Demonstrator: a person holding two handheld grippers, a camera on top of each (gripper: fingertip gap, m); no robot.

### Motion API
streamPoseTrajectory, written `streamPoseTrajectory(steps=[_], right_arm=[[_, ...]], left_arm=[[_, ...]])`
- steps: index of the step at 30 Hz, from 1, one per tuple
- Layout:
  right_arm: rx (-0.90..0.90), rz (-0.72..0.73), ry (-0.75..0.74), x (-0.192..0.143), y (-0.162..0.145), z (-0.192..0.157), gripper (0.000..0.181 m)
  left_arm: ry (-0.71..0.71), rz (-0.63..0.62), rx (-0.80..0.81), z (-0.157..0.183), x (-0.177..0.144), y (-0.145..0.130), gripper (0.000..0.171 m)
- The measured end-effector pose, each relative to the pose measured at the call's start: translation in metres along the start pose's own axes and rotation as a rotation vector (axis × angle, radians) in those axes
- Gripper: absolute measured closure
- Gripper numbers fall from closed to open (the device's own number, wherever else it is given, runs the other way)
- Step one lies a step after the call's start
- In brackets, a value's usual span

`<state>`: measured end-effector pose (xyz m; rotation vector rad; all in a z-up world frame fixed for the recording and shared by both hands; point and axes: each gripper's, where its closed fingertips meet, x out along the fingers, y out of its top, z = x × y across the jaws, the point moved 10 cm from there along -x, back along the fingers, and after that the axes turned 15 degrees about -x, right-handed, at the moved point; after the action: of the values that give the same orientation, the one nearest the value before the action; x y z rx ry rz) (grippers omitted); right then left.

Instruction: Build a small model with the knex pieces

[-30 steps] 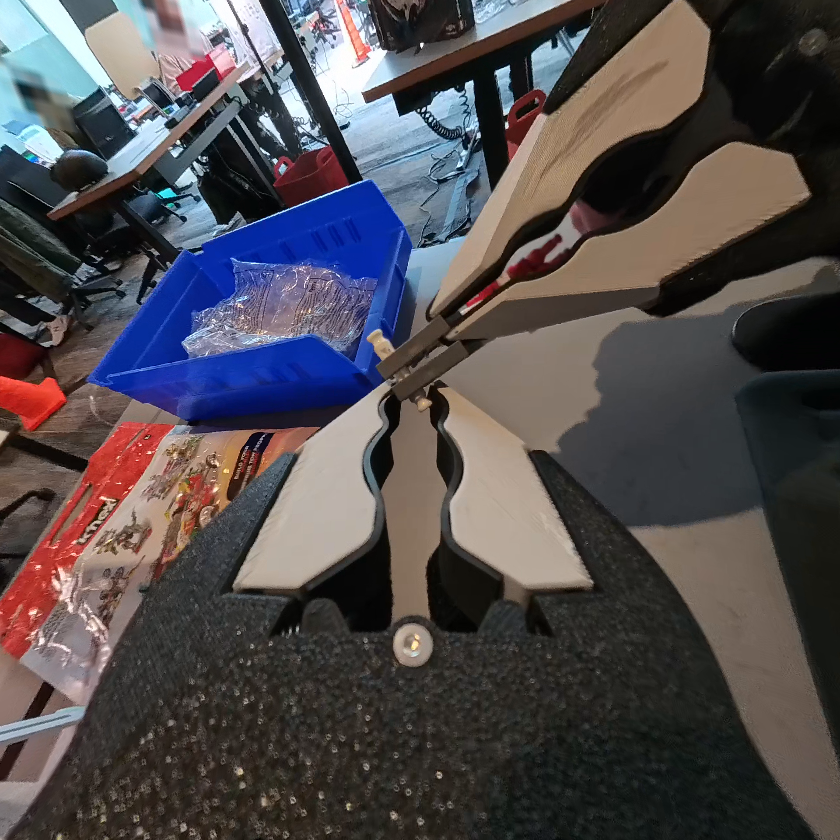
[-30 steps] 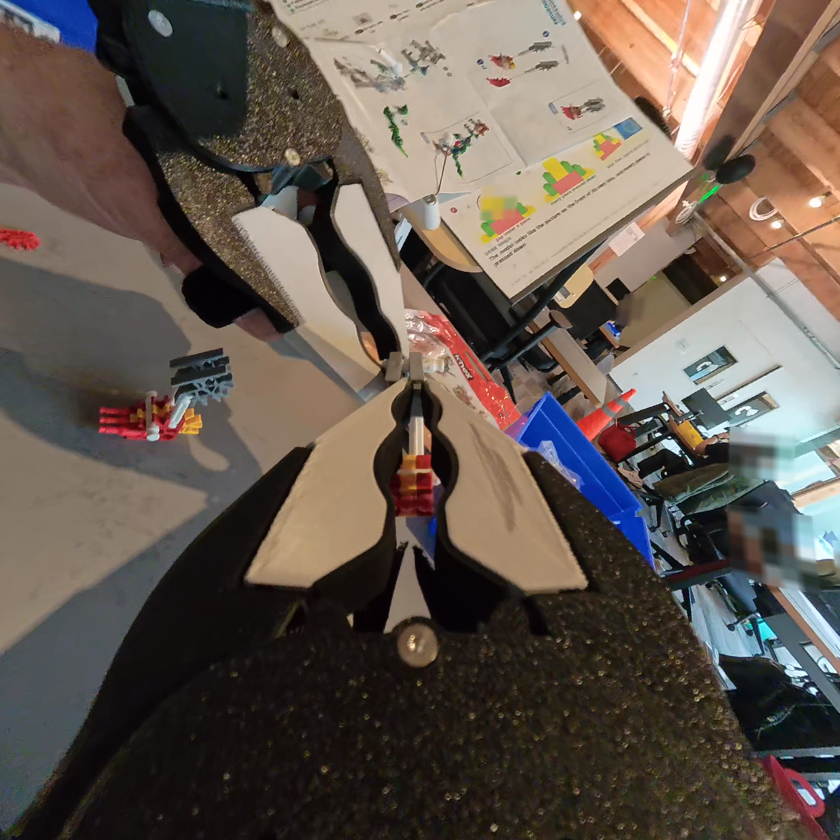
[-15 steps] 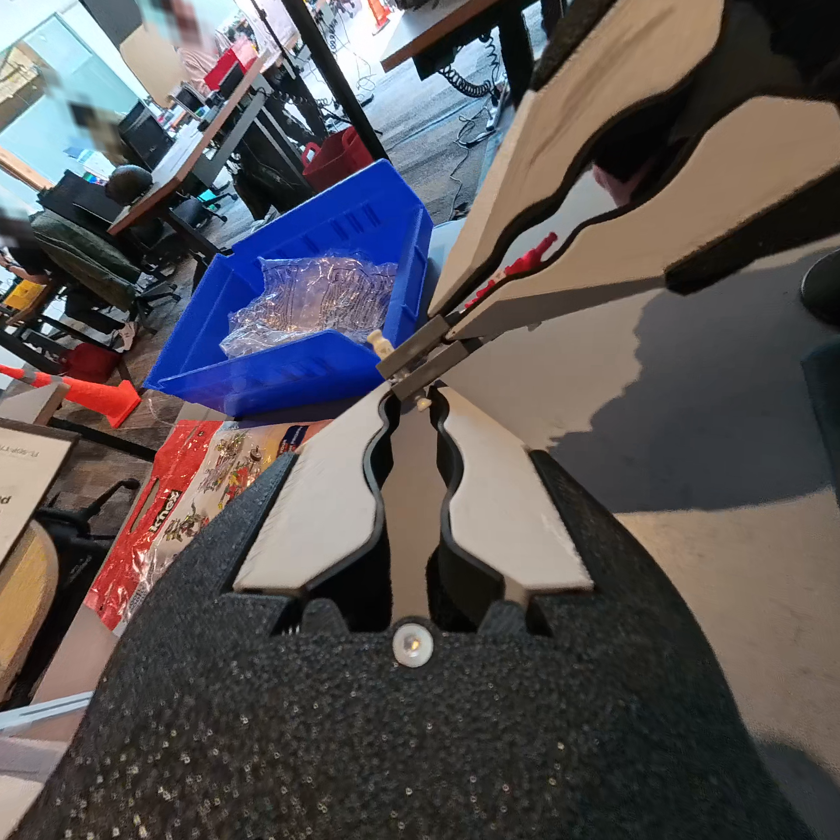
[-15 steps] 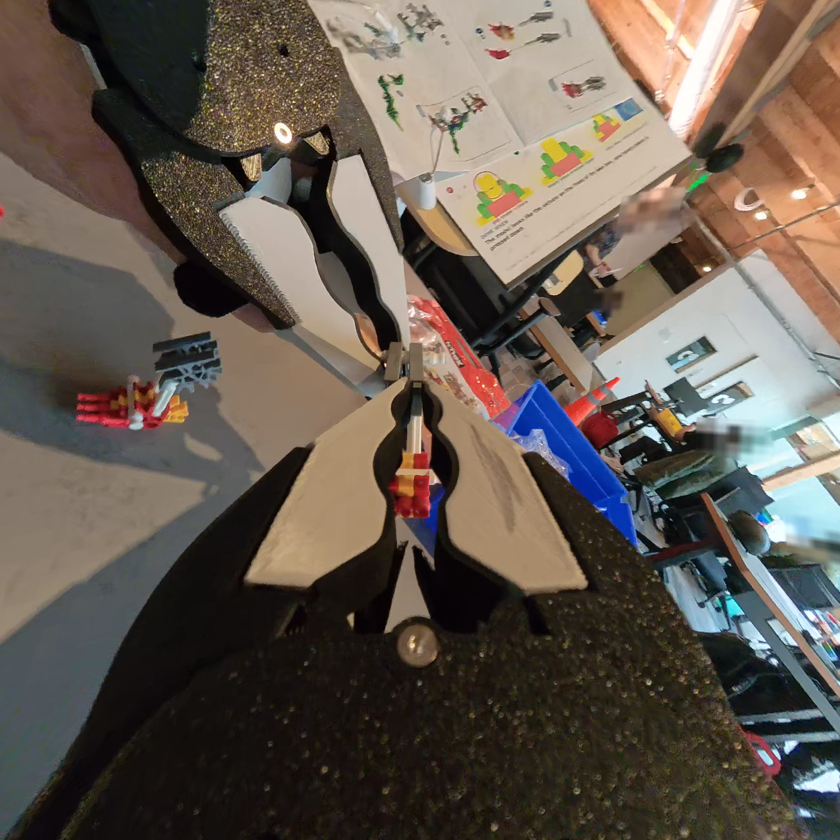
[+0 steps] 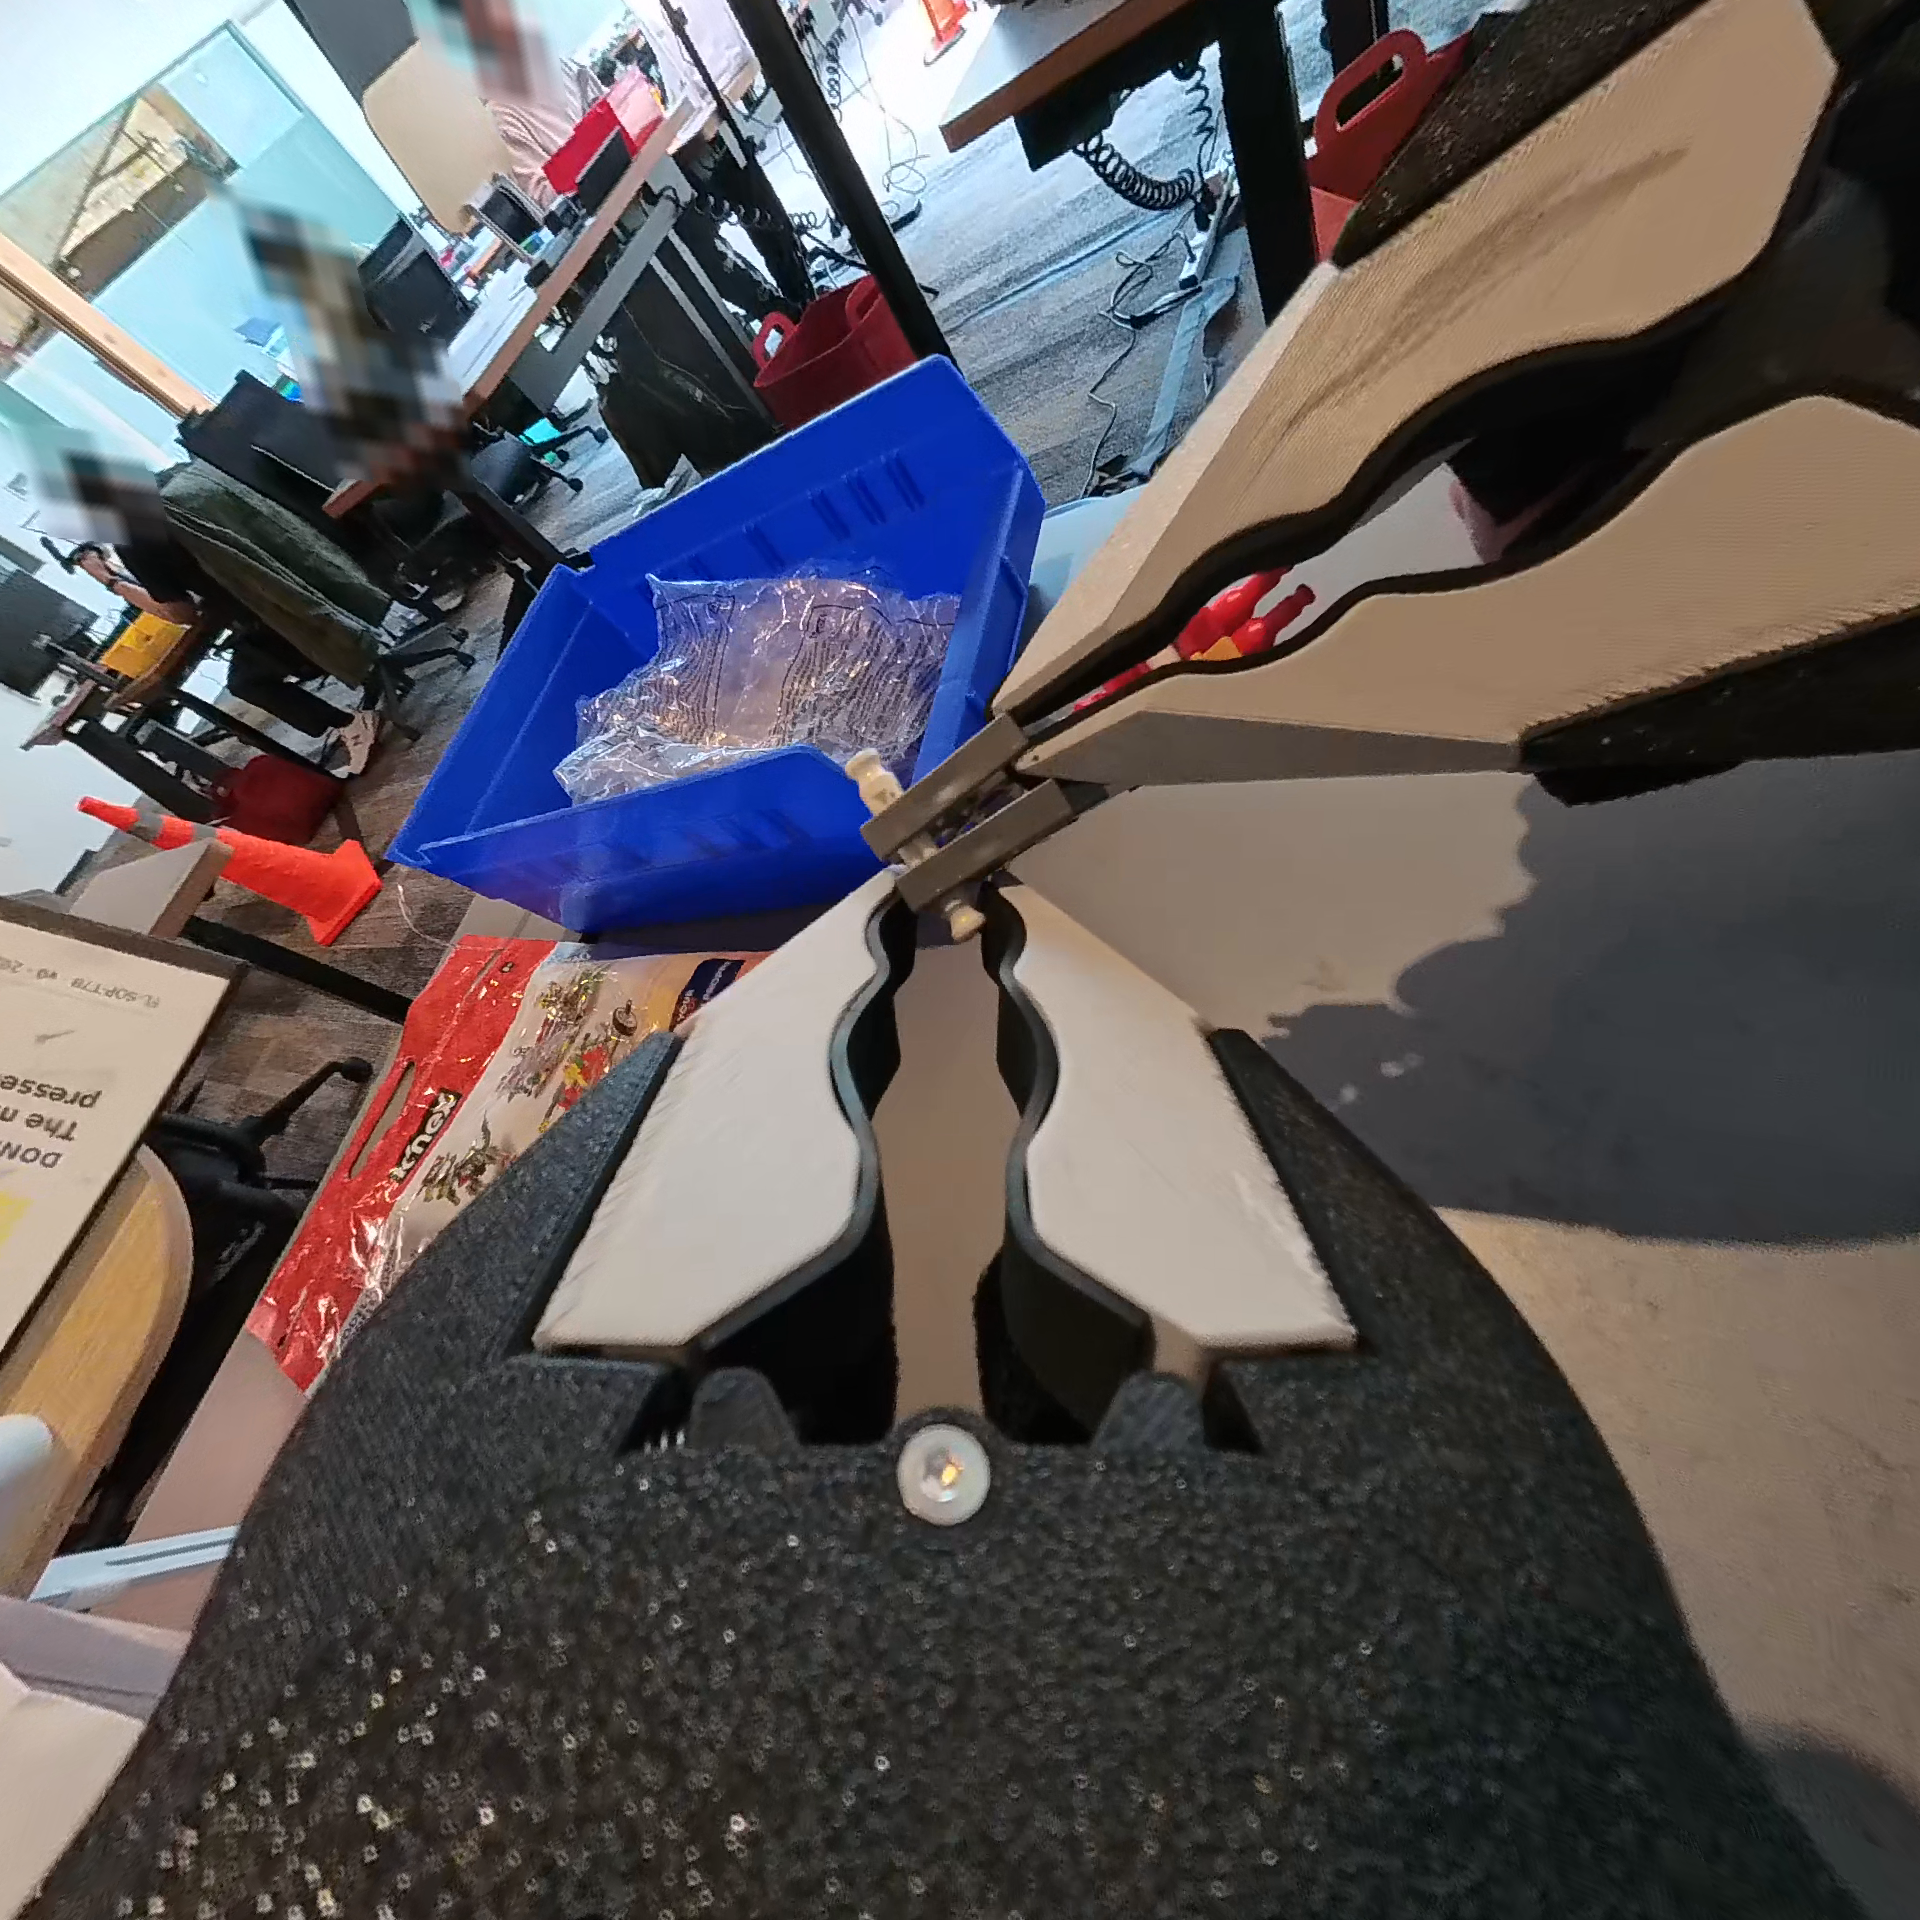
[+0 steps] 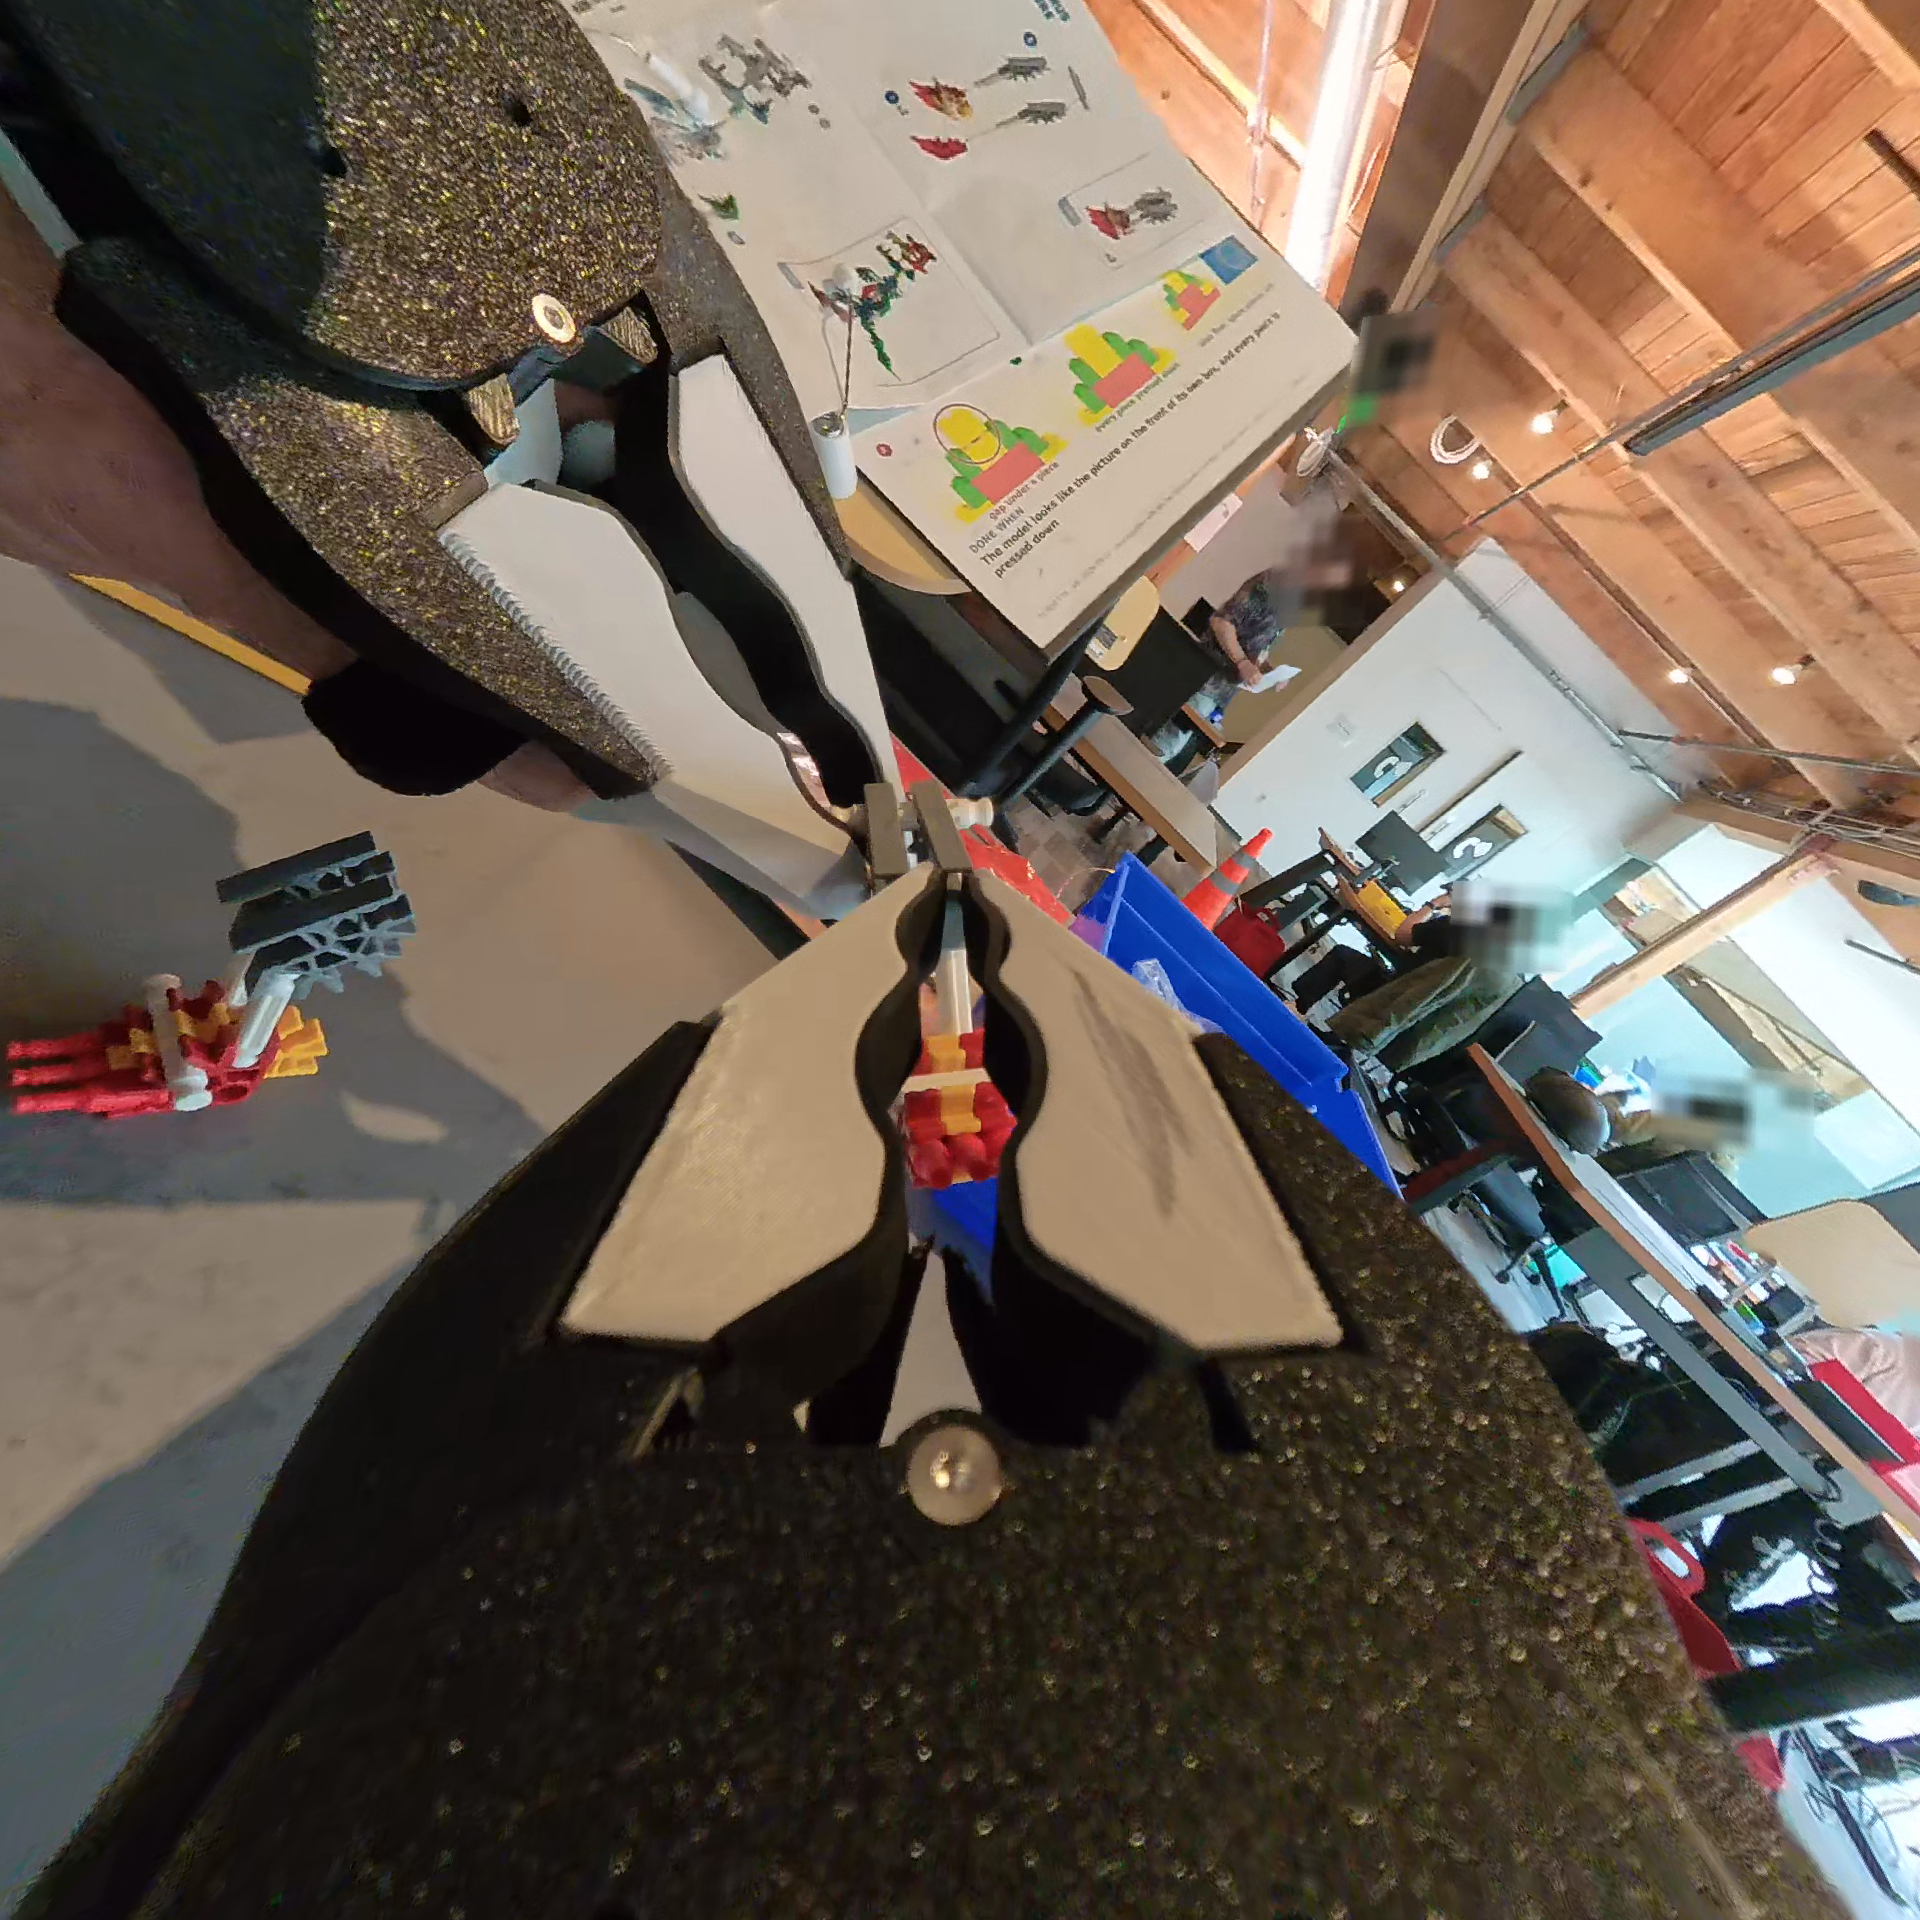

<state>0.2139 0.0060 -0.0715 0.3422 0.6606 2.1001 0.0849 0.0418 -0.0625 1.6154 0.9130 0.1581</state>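
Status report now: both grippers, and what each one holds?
Left gripper shut on white rod. Right gripper shut on red-yellow toy piece, tip to tip. Second toy assembly lies apart on table.

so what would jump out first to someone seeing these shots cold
The two grippers meeting tip to tip: the right gripper is shut on a white rod with a red and yellow piece, and the left gripper pinches grey connectors on that rod. Next, the blue bin of clear bags beyond, and a small red, yellow and grey assembly on the table.
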Motion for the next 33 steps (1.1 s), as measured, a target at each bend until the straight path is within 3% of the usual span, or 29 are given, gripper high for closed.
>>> streamPoseTrajectory(steps=[14,22,27,33], right_arm=[[0.041,-0.008,-0.049,0.003,0.005,-0.004,0.178],[0.110,0.050,0.122,-0.010,0.002,0.016,0.167],[0.255,0.021,0.250,-0.002,-0.005,0.021,0.168],[0.504,0.088,0.402,0.000,-0.021,0.027,0.163]], left_arm=[[0.037,0.000,0.023,-0.003,-0.002,0.001,0.162],[0.095,-0.028,0.142,0.001,0.000,-0.001,0.169],[0.077,-0.044,0.172,0.008,0.006,-0.003,0.168],[0.092,-0.040,0.267,0.013,0.007,-0.003,0.169]])
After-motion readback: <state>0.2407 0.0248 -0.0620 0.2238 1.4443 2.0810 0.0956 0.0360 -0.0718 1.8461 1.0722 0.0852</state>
